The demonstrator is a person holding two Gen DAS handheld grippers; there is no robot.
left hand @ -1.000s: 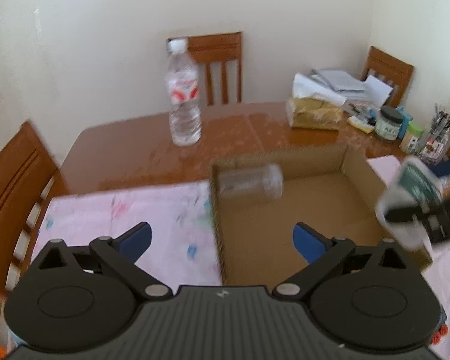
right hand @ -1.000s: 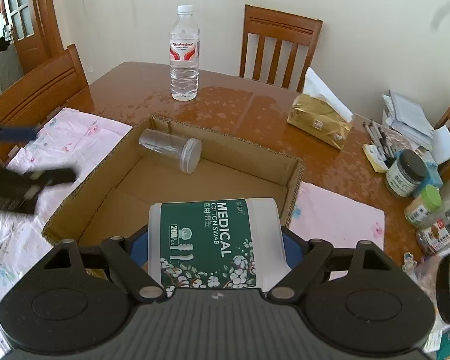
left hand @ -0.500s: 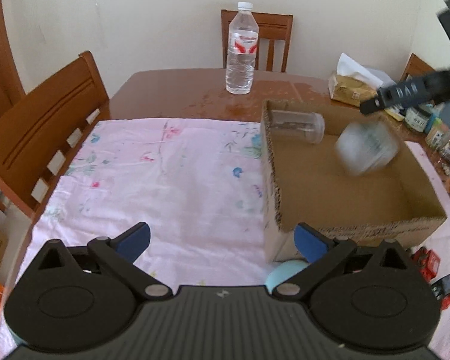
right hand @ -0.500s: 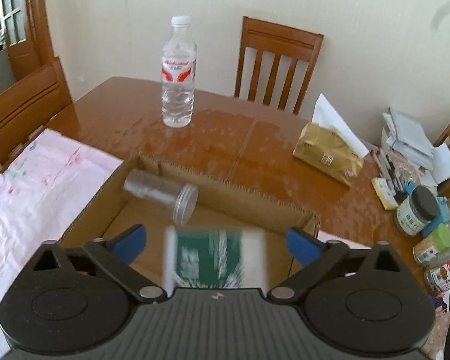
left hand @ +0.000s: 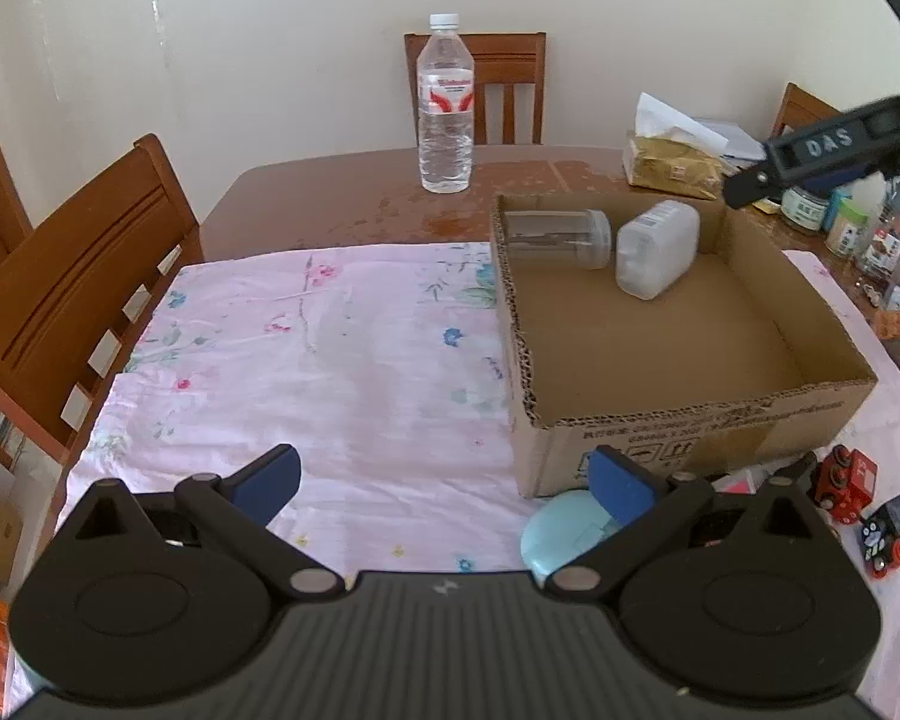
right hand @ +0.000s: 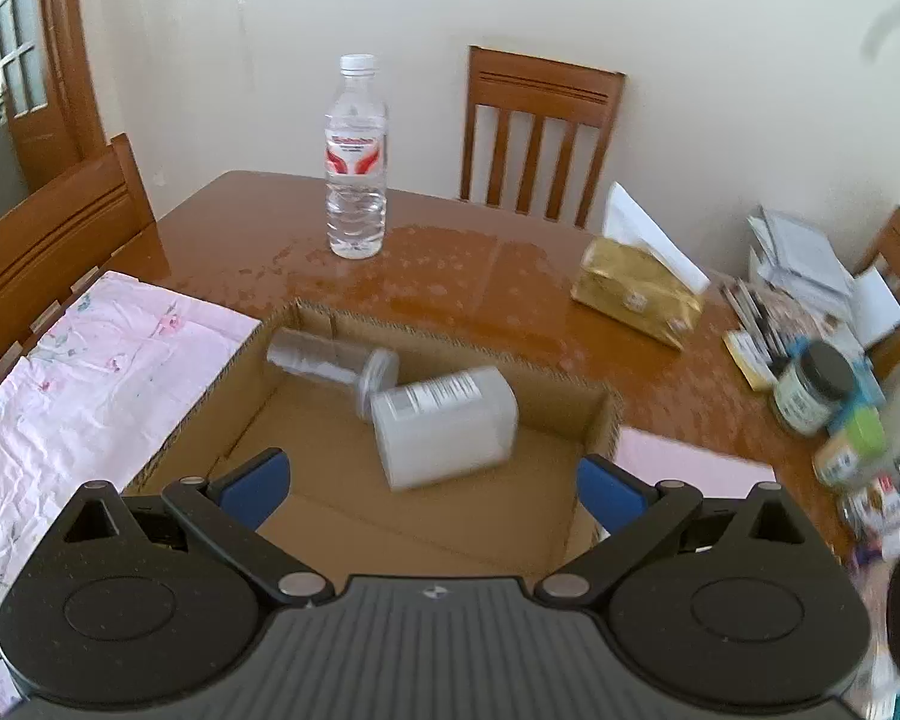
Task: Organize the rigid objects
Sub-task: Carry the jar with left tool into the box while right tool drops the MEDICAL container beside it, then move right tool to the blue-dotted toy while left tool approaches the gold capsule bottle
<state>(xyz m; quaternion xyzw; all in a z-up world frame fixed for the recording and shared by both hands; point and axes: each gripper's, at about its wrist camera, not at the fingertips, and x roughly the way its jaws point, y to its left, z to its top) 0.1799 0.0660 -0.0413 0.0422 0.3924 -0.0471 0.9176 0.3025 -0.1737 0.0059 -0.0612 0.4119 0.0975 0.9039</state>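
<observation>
Inside the cardboard box [right hand: 600,414], swab tub [right hand: 444,426] touches clear jar [right hand: 330,360]

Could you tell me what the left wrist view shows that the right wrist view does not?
Only the left wrist view shows the toy trains, a pale blue case and the right claw's arm. Only the right wrist view shows the door. Both share the box, clear jar, white tub, water bottle and tissue pack.
</observation>
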